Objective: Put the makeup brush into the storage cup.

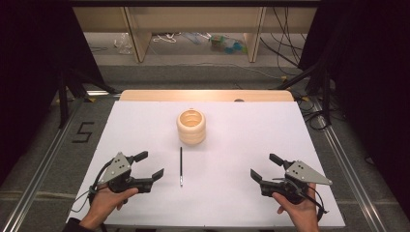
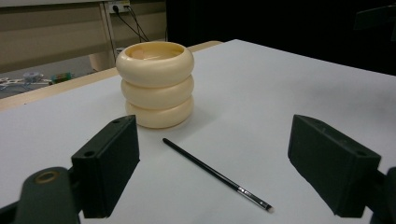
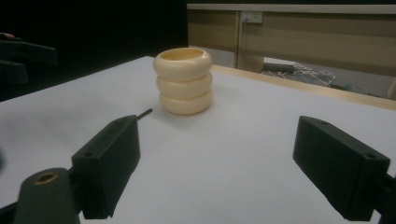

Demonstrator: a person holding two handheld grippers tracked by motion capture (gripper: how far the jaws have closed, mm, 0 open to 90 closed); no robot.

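Cream ribbed holder (image 1: 191, 126), one; one thin black brush (image 1: 181, 166); left gripper (image 1: 150, 165) and right gripper (image 1: 263, 166), both jaws wide apart, empty

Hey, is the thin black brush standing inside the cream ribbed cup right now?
No, the brush lies flat on the white table in front of the cup, apart from it.

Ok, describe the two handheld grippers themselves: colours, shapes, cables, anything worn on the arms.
Both the left gripper and right gripper are black, each with two blocky rectangular jaws and a grey three-cornered plate with small holes on top. A thin black cable trails back from each. In the gripper views the jaws look matte, with small screw holes. A dark sleeve edge shows at the left forearm; the hands are bare.
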